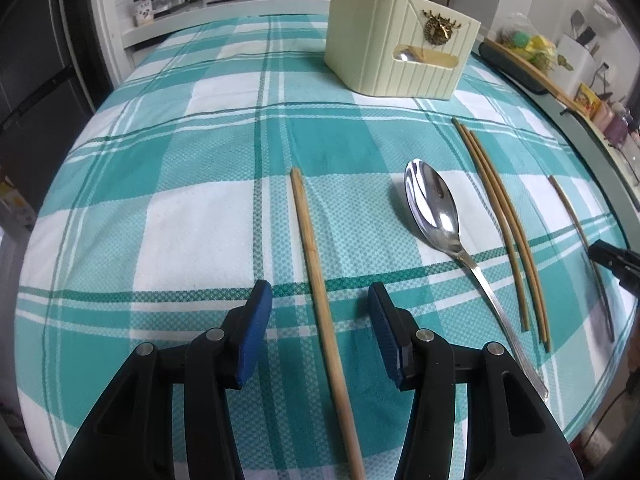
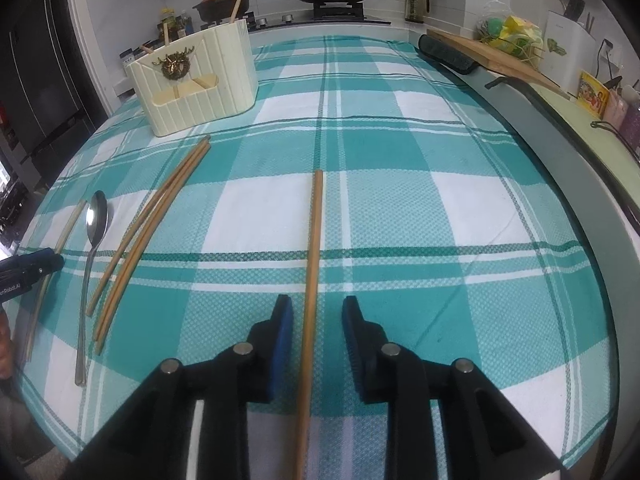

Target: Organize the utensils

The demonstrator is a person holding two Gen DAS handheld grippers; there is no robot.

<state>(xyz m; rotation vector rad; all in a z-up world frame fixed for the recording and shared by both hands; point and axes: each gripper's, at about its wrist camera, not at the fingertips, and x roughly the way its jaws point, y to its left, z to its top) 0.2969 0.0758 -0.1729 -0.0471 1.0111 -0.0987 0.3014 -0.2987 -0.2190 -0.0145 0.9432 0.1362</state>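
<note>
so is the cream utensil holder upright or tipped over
Upright. The cream utensil holder stands on its base on the checked cloth, with sticks poking up from its top.

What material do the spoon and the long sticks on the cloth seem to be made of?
Spoon: probably polished steel; its bowl mirrors the room. Chopsticks: likely bamboo or wood; matte tan, with faint grain on the near chopstick.

Spoon [image 1: 434, 208]: polished metal, mirror-glossy. Chopsticks [image 2: 152, 216]: matt wood. Tablecloth [image 2: 380, 152]: woven checked cloth, textured; holder [image 1: 394, 44]: ribbed matt cream plastic.
</note>
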